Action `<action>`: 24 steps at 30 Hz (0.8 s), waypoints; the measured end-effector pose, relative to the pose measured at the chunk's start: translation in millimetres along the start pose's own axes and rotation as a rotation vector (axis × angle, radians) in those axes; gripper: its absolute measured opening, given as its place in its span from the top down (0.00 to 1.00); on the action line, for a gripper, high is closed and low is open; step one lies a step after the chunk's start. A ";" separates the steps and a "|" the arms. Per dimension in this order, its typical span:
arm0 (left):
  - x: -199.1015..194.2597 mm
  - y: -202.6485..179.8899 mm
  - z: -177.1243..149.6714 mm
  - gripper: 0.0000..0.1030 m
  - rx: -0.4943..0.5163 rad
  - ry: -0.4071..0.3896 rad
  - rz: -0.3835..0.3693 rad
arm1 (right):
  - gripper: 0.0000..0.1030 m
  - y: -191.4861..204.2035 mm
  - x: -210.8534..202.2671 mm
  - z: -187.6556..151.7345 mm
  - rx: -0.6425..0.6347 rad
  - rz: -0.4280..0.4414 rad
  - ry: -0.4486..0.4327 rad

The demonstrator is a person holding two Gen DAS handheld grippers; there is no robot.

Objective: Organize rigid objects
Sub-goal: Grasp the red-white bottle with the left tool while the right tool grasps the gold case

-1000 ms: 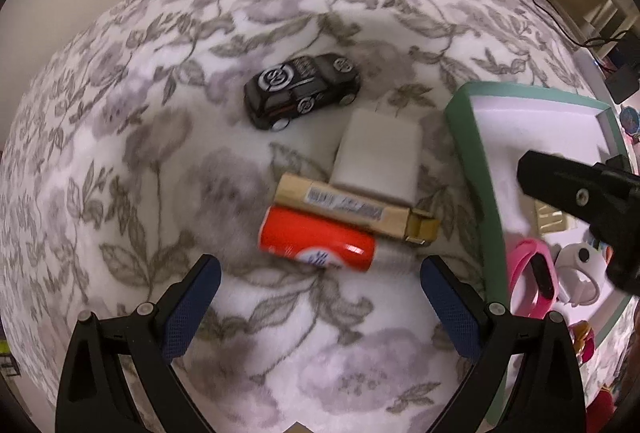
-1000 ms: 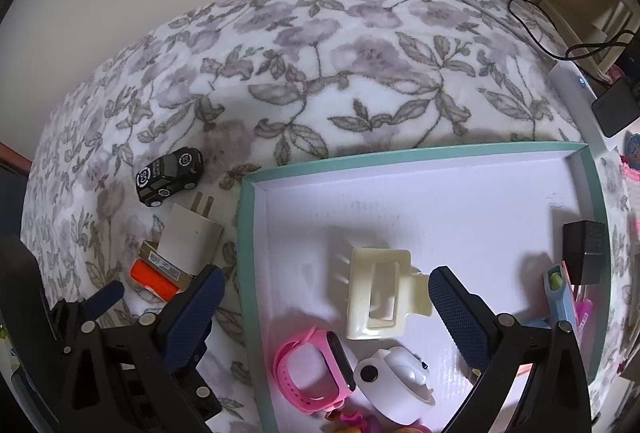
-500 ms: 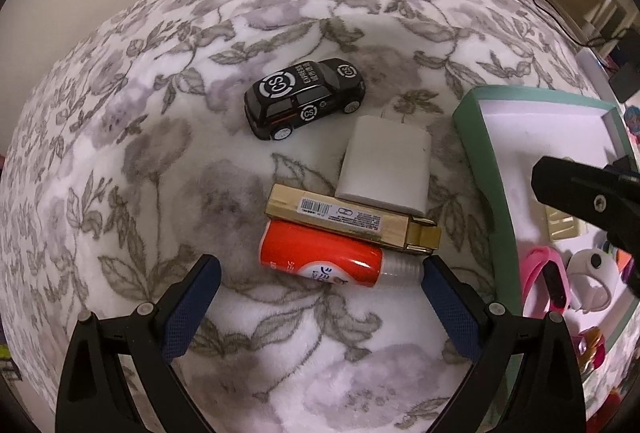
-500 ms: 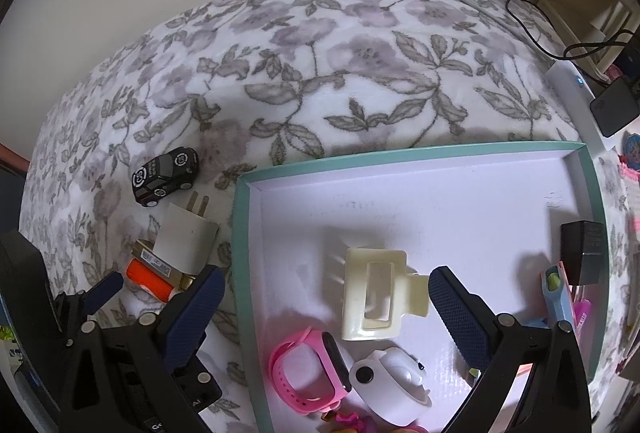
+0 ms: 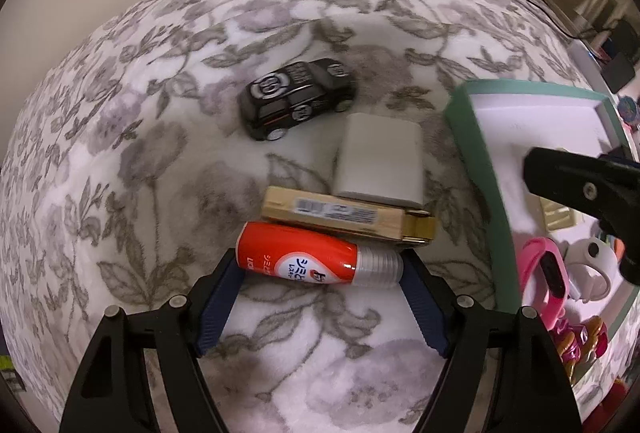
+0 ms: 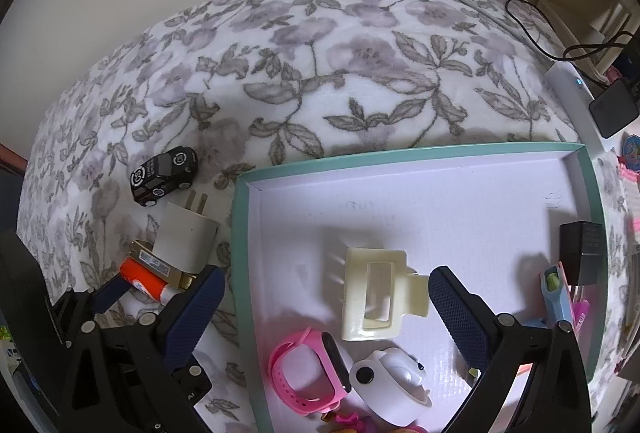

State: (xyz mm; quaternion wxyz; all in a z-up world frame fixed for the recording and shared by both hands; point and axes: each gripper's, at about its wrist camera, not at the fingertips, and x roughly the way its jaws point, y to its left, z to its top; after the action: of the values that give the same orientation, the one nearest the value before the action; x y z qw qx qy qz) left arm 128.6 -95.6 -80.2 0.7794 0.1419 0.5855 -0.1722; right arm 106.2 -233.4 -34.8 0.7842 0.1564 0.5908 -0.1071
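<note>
Left wrist view: your left tongs [image 5: 320,269] are closing lengthwise on the red bottle [image 5: 298,258]; keep squeezing squarely. Right tongs [image 6: 324,297] are gaping empty.

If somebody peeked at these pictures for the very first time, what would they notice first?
Probably the bright red bottle lying on the flowery blanket, with the left gripper closing its jaws around it. Next, the little black toy car farther back, and the pink watch inside the green-rimmed tray.
</note>
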 end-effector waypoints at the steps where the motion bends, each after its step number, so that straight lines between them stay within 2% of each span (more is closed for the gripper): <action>1: -2.1 6.4 -1.0 0.23 -0.019 0.005 0.009 | 0.00 1.2 0.0 0.0 -0.004 0.005 -0.001; 6: -3.0 33.5 -3.4 0.23 -0.128 0.033 0.049 | 0.00 13.4 -4.3 -1.5 -0.036 0.043 -0.025; 11: -4.2 69.2 -11.3 0.23 -0.283 0.066 0.064 | 0.00 34.2 -8.9 -4.8 -0.086 0.074 -0.057; 15: -9.0 98.7 -19.9 0.23 -0.401 0.083 0.105 | 0.00 51.0 -8.5 -8.2 -0.104 0.099 -0.070; 24: -36.9 160.0 -42.0 0.23 -0.615 0.034 0.125 | 0.00 91.7 -3.8 -20.8 -0.127 0.192 -0.073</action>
State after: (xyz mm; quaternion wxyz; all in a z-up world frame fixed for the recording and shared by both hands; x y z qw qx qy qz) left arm 152.4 70.0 -53.0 0.7850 -0.0620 0.6131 0.0638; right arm 118.9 -140.6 -25.6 0.8202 0.1582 0.5497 0.0005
